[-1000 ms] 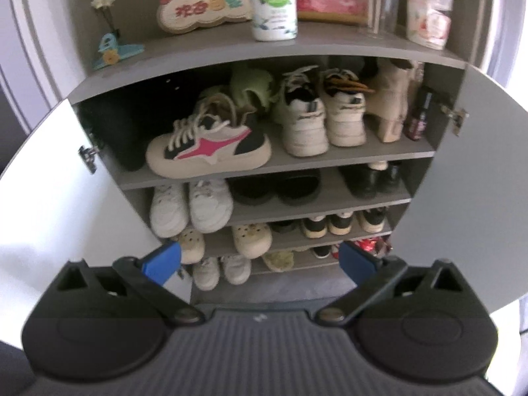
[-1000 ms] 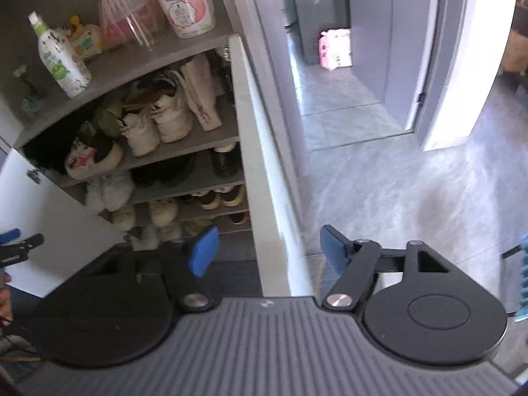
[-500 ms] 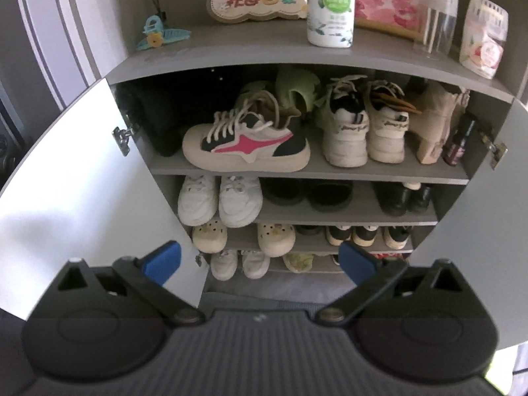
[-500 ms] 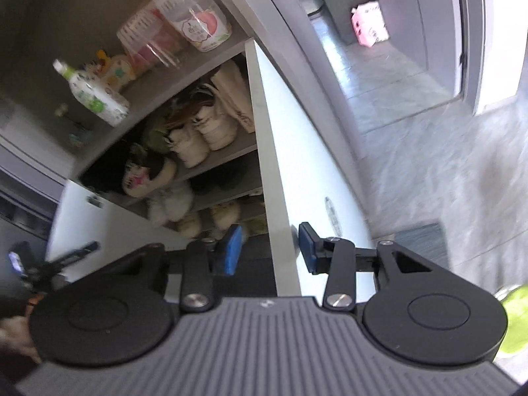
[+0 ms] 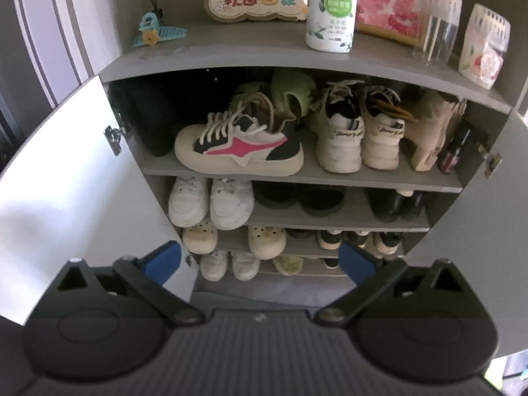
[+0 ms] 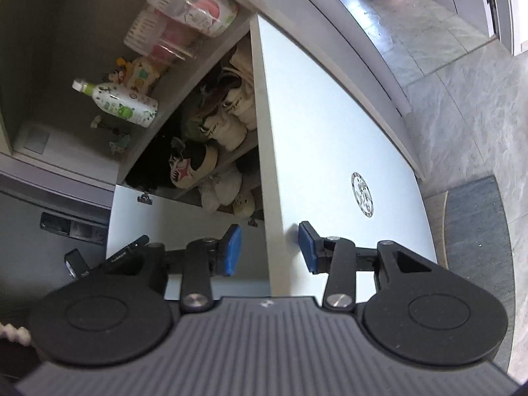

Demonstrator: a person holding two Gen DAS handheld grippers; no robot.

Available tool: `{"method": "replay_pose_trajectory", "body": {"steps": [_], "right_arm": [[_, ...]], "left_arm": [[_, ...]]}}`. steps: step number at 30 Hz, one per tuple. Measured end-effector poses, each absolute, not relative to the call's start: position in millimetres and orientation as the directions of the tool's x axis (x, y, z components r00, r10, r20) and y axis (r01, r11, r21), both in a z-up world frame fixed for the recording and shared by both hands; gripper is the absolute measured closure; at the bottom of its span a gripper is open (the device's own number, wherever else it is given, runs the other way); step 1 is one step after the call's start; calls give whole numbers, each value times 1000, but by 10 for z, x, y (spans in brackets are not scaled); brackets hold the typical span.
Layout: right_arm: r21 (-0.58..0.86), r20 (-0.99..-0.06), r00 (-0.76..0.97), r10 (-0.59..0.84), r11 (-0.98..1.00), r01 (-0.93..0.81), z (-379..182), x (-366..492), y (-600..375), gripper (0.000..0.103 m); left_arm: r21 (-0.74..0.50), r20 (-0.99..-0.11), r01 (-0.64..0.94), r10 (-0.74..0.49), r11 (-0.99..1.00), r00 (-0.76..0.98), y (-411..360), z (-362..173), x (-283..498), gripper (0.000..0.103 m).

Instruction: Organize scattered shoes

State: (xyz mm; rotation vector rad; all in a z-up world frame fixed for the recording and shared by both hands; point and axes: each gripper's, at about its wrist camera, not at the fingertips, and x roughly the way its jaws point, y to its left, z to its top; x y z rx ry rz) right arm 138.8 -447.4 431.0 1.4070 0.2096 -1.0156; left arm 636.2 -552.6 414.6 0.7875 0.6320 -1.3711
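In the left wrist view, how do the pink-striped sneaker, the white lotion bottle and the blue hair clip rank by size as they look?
1. Pink-striped sneaker, clearly the largest.
2. White lotion bottle, its top cut off by the frame.
3. Blue hair clip, the smallest.
The two on top stand farther back, so true sizes stay unsure.

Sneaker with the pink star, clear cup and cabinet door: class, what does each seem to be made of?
Sneaker with the pink star: apparently smooth synthetic leather, matte cream rubber sole, woven laces. Clear cup: see-through, ribbed, plastic or glass. Cabinet door: flat white laminated board, faintly glossy.
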Motion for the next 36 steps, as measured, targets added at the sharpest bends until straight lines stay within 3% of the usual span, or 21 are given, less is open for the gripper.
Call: {"method": "replay_pose_trajectory", "body": {"steps": [6,9,17,23,29,36], "right_arm": [[803,-588,683,-433,-212,557,4061,1689,-4573,61],[778,-620,656,-429,-228,586,3991,2077,-4652,56],[789,-607,553,-571,-352,503,3928,2967,-4783,54],[813,-575,508,-641,-382,439,3785,3512,-5167,49],[926,-377,430,-820,-347,150,3402,3854,-5344,54],[953,-303,340,-890,-285,105,3270,4042,-5549,52]], "left_arm": [[91,-797,996,-601,-7,68,-5781,4122,6546,0],[76,-800,997,-599,-23,47,-5909,4110,6638,0],[28,-778,997,-627,-73,-24,-6649,4147,7135,0],[58,-769,987,-637,-151,-52,-6958,4147,7392,0],[36,-776,978,-623,-207,-103,-7077,4163,7585,0],[38,-765,961,-627,-274,-148,-7118,4218,7708,0]]}}
